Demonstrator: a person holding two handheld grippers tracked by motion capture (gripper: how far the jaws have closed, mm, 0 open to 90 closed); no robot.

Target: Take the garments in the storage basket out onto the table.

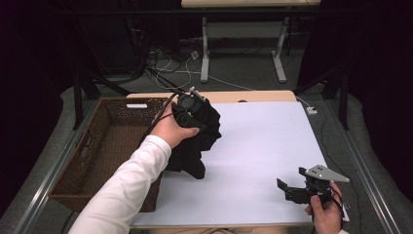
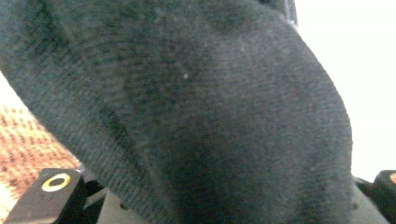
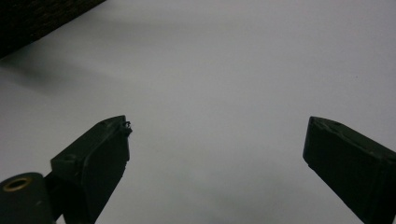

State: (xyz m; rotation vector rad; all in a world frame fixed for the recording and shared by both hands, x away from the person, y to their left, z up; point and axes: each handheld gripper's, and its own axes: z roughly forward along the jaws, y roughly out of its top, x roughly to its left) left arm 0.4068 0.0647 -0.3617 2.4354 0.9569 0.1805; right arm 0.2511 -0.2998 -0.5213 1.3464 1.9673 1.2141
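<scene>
A black knitted garment (image 1: 192, 153) hangs bunched over the left part of the white table top (image 1: 263, 141), its lower end touching the surface. My left gripper (image 1: 203, 121) is shut on its upper part, held up by a hand in a white sleeve. In the left gripper view the dark fabric (image 2: 196, 116) lies between the jaws and covers their tips. My right gripper (image 1: 290, 179) rests low near the table's front right corner. It stands open (image 3: 217, 144) with bare table between its fingers.
A brown wicker basket (image 1: 73, 161) stands against the table's left side, right beside the hanging garment; its weave (image 2: 28, 140) shows past the cloth. Behind the table are desk legs and loose cables on the floor (image 1: 234, 73).
</scene>
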